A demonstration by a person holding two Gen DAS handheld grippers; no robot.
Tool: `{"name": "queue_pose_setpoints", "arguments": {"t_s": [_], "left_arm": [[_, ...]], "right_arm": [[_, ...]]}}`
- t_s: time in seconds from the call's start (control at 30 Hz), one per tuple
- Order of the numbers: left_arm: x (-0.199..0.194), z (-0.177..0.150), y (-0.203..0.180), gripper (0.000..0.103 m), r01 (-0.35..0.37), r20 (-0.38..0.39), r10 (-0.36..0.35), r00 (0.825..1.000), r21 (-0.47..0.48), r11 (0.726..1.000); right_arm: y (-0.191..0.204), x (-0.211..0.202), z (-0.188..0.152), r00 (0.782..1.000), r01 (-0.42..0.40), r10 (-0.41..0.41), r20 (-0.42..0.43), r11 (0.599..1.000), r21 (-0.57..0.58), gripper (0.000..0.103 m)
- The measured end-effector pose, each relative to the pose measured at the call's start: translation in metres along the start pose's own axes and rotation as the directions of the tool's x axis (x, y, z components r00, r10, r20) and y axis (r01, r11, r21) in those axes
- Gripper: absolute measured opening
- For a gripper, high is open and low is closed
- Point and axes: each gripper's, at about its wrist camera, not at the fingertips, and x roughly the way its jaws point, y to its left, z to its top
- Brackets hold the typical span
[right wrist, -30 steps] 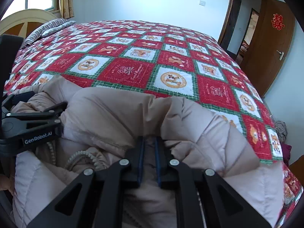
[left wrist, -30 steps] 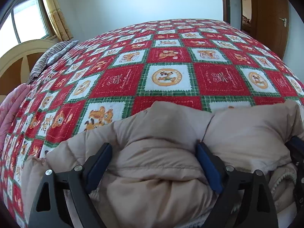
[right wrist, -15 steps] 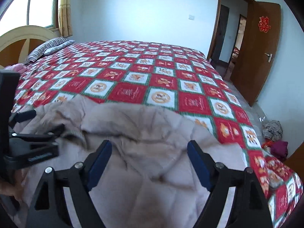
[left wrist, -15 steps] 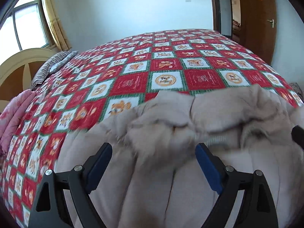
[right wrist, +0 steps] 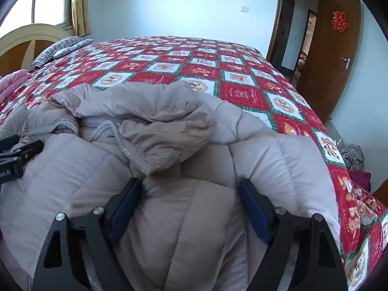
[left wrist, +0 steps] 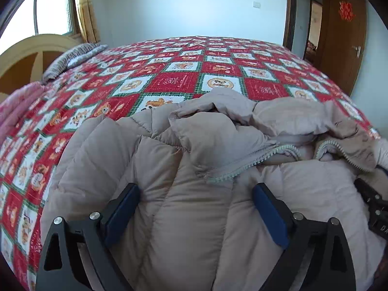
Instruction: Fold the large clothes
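I see the beige quilted puffer coat (left wrist: 184, 169) bunched at the near edge of the red patchwork-quilted bed (left wrist: 174, 82). My left tool (left wrist: 196, 201) is opening over it, gripping nothing; my right tool (right wrist: 188, 198) gapes wide, empty. The far bed lies open.

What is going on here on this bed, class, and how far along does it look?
A person holding a gripper in each hand is folding a beige padded coat laid on a red patchwork bedspread. Neither gripper grips it right now: the left gripper has its jaws opening wide over the quilted fabric, and the right gripper stands open above the coat too. The coat is bunched, with its zipper edge and hood rumpled on top, so the fold is not finished.
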Motion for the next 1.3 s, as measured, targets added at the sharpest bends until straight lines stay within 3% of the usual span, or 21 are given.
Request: {"name": "queue_pose_setpoints", "arguments": {"t_s": [0.17, 0.27, 0.4, 0.6, 0.67, 0.8, 0.97, 1.13, 1.3], "left_arm": [[0.0, -0.002, -0.001, 0.096, 0.007, -0.002, -0.007, 1.0, -0.005, 1.0], [-0.012, 0.0, 0.006, 0.096, 0.034, -0.043, -0.034, 0.998, -0.007, 0.999], [-0.072, -0.013, 0.035, 0.096, 0.149, 0.05, -0.146, 0.988, -0.05, 0.988], [-0.142, -0.063, 0.058, 0.096, 0.194, 0.06, -0.192, 0.98, -0.035, 0.98], [-0.152, -0.083, 0.059, 0.096, 0.188, 0.036, -0.188, 0.982, -0.011, 0.982], [-0.151, -0.123, 0.06, 0.096, 0.15, -0.036, -0.15, 0.988, 0.005, 0.989], [-0.157, -0.167, 0.065, 0.096, 0.138, -0.082, -0.136, 0.987, 0.017, 0.99], [-0.188, -0.203, 0.083, 0.096, 0.194, -0.022, -0.193, 0.981, 0.061, 0.979], [-0.219, -0.233, 0.116, 0.096, 0.268, 0.023, -0.269, 0.963, 0.022, 0.963]], "right_arm": [[-0.001, 0.002, 0.001, 1.0, 0.006, -0.006, 0.008, 1.0, 0.001, 0.084], [-0.002, -0.022, 0.0, 1.0, 0.023, -0.023, 0.021, 1.0, 0.005, 0.083], [-0.013, -0.109, -0.013, 0.986, -0.016, 0.009, 0.164, 0.999, 0.039, 0.085], [-0.028, -0.209, -0.058, 0.981, -0.024, 0.012, 0.193, 0.998, 0.059, 0.086], [-0.033, -0.224, -0.075, 0.987, -0.058, 0.044, 0.154, 0.994, 0.089, 0.087], [-0.034, -0.21, -0.109, 0.995, -0.092, 0.096, -0.019, 0.984, 0.152, 0.087], [-0.025, -0.203, -0.173, 0.973, -0.114, 0.149, -0.174, 0.974, 0.194, 0.087], [-0.027, -0.242, -0.219, 0.973, -0.13, 0.161, -0.163, 0.974, 0.186, 0.087], [-0.035, -0.296, -0.239, 0.976, -0.118, 0.139, -0.165, 0.984, 0.131, 0.087]]}}
